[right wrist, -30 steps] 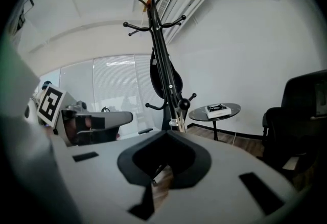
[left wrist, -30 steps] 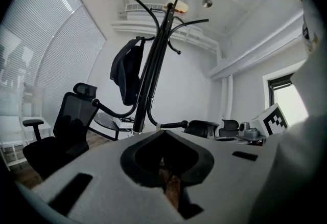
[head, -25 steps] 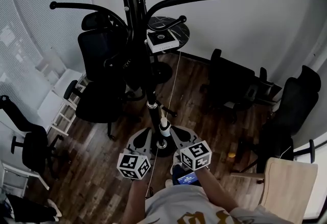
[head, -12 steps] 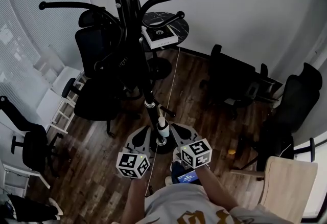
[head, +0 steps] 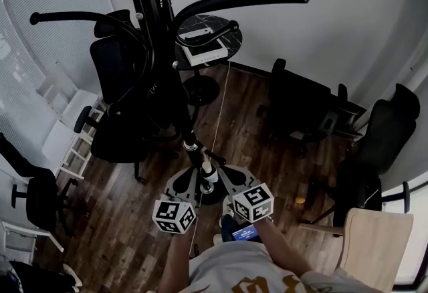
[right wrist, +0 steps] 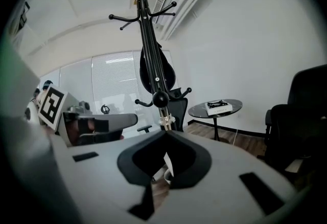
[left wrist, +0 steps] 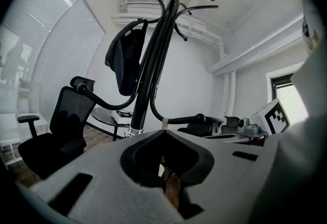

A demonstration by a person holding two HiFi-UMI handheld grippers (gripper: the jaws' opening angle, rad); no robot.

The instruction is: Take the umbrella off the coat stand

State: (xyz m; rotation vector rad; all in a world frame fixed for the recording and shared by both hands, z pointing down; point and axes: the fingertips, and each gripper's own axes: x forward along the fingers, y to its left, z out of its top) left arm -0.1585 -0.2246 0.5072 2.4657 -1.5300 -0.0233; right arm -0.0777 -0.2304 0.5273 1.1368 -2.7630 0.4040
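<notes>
The black coat stand (head: 150, 17) rises right in front of me, and its curved hooks spread out over the room. A dark folded umbrella (left wrist: 125, 59) hangs high against the pole; the right gripper view shows this umbrella (right wrist: 155, 72) too. From the head view I cannot separate it from the black chair behind it. My left gripper (head: 189, 178) and right gripper (head: 224, 176) are held low, side by side, near the stand's base (head: 208, 192). Both are shut with nothing between their jaws, and both are well below the umbrella.
A round dark table (head: 231, 34) with a white box (head: 200, 51) stands behind the stand. Black office chairs (head: 301, 108) ring the wooden floor. A pale wooden chair (head: 374, 245) is at the lower right. A thin cable (head: 219, 111) hangs beside the pole.
The head view has closed in on the stand, so its pole and hooks loom larger and further left. Both grippers stay low by the base, still shut.
</notes>
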